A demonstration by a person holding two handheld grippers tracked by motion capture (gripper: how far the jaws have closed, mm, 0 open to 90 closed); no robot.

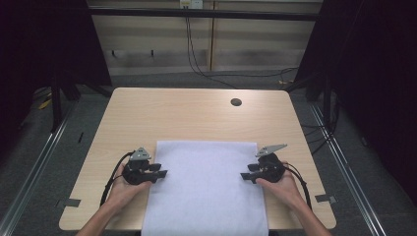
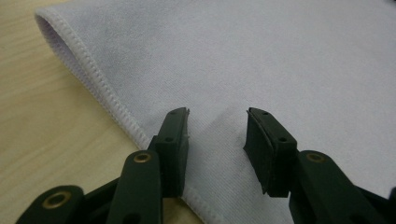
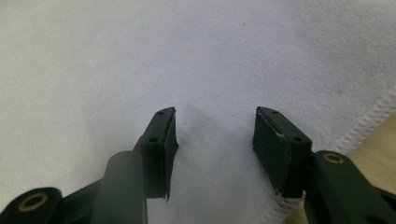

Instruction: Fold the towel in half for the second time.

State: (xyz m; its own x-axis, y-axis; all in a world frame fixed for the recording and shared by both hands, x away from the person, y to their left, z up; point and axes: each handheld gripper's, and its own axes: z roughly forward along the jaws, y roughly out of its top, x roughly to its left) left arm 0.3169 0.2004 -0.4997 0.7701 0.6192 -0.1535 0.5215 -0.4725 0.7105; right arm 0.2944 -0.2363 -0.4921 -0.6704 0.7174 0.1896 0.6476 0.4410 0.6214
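A pale lilac cloth (image 1: 206, 187) lies flat on the wooden table (image 1: 196, 113), and its near edge hangs over the table's front. My left gripper (image 1: 162, 173) rests at the cloth's left edge and points inward. In the left gripper view, this gripper (image 2: 217, 116) stands open just inside the stitched hem, with its tips down on the cloth (image 2: 280, 56) and a faint wrinkle between the jaws. My right gripper (image 1: 245, 176) mirrors it at the right edge. In its own view, the right gripper (image 3: 215, 116) is open over the cloth (image 3: 140, 56), with a slight bump of fabric between the jaws.
A round cable hole (image 1: 236, 102) sits in the table's far right part. Bare wood stretches beyond the cloth's far edge. Dark stands and cables flank the table on the floor. Tape marks sit near both front corners.
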